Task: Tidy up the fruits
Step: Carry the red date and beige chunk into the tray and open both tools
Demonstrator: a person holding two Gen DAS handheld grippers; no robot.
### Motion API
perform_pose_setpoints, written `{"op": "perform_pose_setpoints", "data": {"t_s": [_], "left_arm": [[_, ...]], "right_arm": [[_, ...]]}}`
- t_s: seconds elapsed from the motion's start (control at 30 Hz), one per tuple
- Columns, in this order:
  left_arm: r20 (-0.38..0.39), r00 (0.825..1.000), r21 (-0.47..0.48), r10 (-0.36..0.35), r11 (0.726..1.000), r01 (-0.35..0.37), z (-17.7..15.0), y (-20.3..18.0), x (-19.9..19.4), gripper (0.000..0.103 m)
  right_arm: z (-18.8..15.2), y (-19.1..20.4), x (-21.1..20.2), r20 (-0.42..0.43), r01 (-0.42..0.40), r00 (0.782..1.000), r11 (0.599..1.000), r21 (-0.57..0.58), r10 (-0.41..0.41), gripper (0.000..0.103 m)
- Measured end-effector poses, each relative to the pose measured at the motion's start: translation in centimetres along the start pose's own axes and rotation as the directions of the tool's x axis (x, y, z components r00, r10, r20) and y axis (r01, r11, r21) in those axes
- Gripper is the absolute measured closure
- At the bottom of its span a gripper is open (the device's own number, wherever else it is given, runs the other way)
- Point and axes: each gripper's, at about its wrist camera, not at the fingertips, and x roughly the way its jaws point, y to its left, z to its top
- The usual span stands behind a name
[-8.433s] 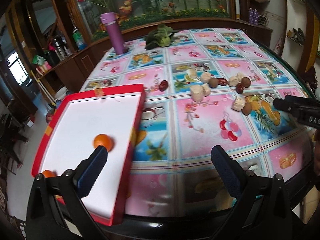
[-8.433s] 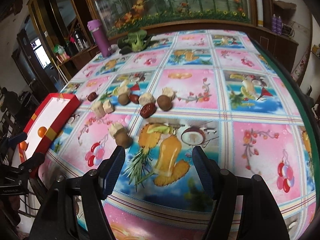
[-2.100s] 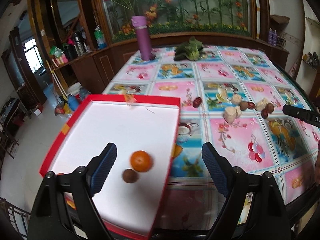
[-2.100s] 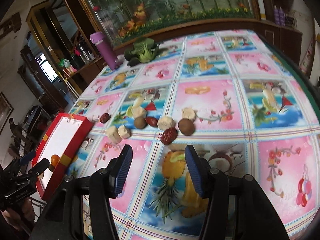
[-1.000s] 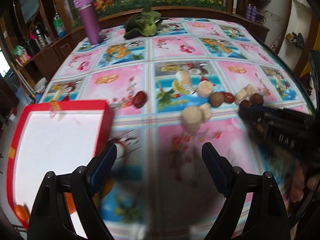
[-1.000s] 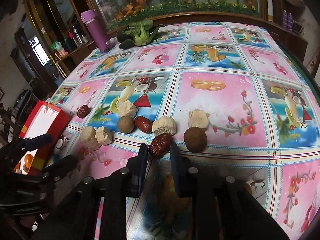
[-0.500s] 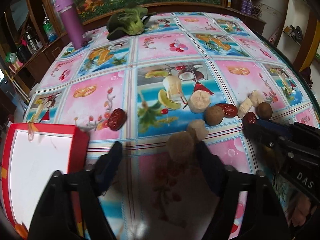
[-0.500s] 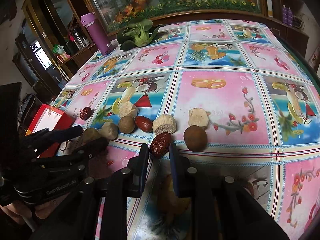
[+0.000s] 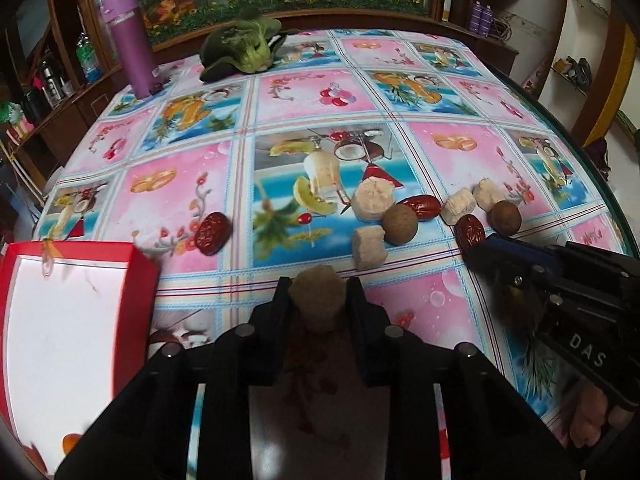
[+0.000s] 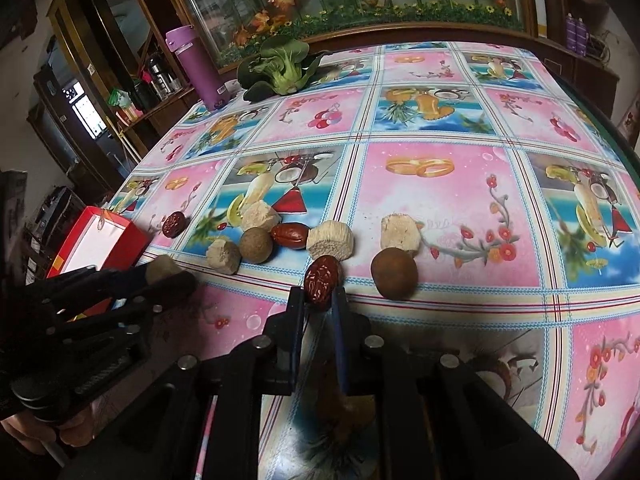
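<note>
The left gripper [image 9: 319,298] has its two black fingers clenched on a pale beige, rough-surfaced cylindrical chunk [image 9: 318,300], held at the near part of the glossy fruit-print tablecloth [image 9: 180,184]. The right gripper [image 10: 319,294] pinches a wrinkled, dark red oval date [image 10: 322,277] between narrow blue-padded fingers, low over the cloth.

On the table just beyond lie more pieces: a second beige chunk [image 9: 369,248], a larger one with a crumbly flat top [image 9: 373,201], a round, matte brown fruit [image 9: 399,225], a smooth glossy date [image 9: 424,207] and a lone wrinkled date [image 9: 213,233] to the left. A red-rimmed cardboard tray with a white floor [image 9: 80,248] sits at the left edge, an orange fruit [image 9: 72,442] partly visible in it.

Both grippers reach forward side by side, tilted slightly downward, the right one entering the left view from the right.
</note>
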Motion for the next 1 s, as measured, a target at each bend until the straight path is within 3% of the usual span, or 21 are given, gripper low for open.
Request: {"op": "perform_pose_setpoints", "data": {"t_s": [0.37,0.7,1.0], "left_arm": [[0.117,0.990,-0.051,0.081,0.996,-0.075,-1.6,2.1,-6.0,0.074],[0.183,0.972,-0.136,0.147,0.983,-0.123,-3.9,5.4,-10.1,0.074],[0.212,0.948,-0.239,0.238,0.953,-0.186,-6.6,10.3,-12.9,0.074]], "right_arm": [[-1.2,3.3,-2.4,0.010,-0.098,0.995,0.995,-0.030,0.098,0.092],[-1.3,10.9,-4.2,0.016,-0.163,0.986,0.973,-0.164,0.167,0.092],[-2.0,18.7,-3.9,-0.016,-0.224,0.973,0.931,-0.288,0.230,0.092]]}}
